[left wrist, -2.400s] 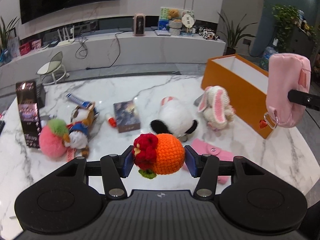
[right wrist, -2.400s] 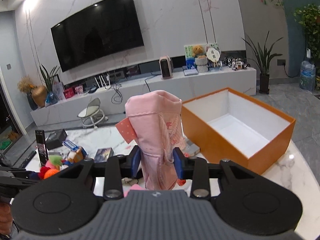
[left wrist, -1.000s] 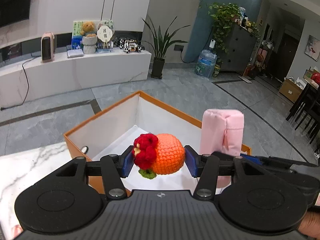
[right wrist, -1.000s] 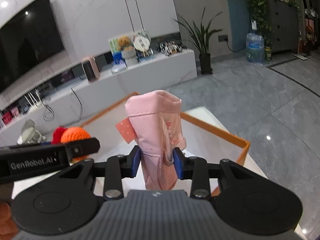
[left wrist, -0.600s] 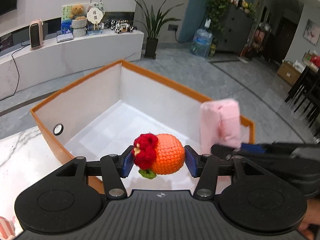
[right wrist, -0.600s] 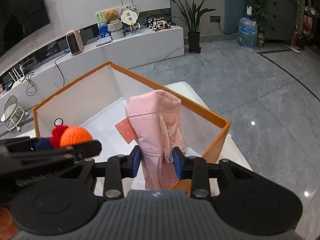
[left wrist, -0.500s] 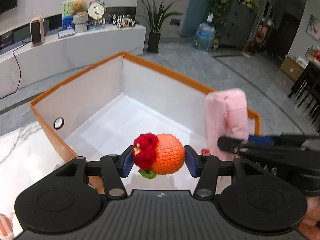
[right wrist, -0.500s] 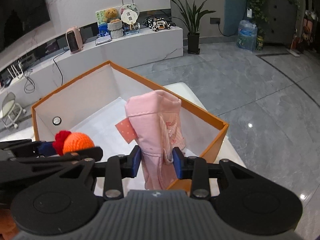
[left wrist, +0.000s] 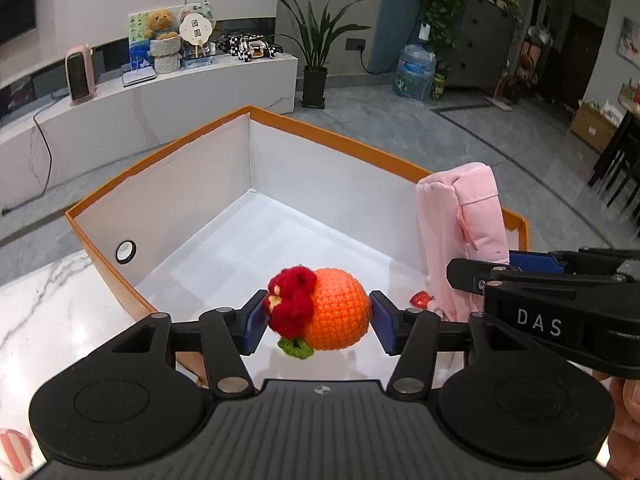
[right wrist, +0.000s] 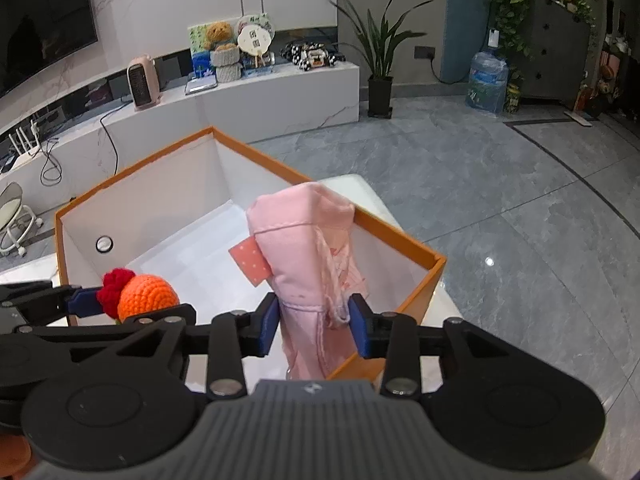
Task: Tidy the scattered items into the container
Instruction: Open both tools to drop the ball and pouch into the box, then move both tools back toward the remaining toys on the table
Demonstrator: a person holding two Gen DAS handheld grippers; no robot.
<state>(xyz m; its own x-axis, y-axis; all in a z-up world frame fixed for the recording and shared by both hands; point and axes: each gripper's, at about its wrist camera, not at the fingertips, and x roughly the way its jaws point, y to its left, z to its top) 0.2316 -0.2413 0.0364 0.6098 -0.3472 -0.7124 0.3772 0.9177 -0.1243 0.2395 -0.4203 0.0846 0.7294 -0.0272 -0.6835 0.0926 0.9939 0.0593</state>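
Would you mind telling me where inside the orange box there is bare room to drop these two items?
The orange box floor is bare from the far corner to the wall with the round hole. It is crowded only nearside, where the crochet orange and pink pouch hang.

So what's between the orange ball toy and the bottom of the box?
Nothing: in the left wrist view the crocheted orange hangs over the orange box's bare white floor.

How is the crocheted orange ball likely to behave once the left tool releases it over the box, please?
The crocheted orange ball looks soft and light, so it should land gently in the orange box. Being round, it may roll across the smooth floor.
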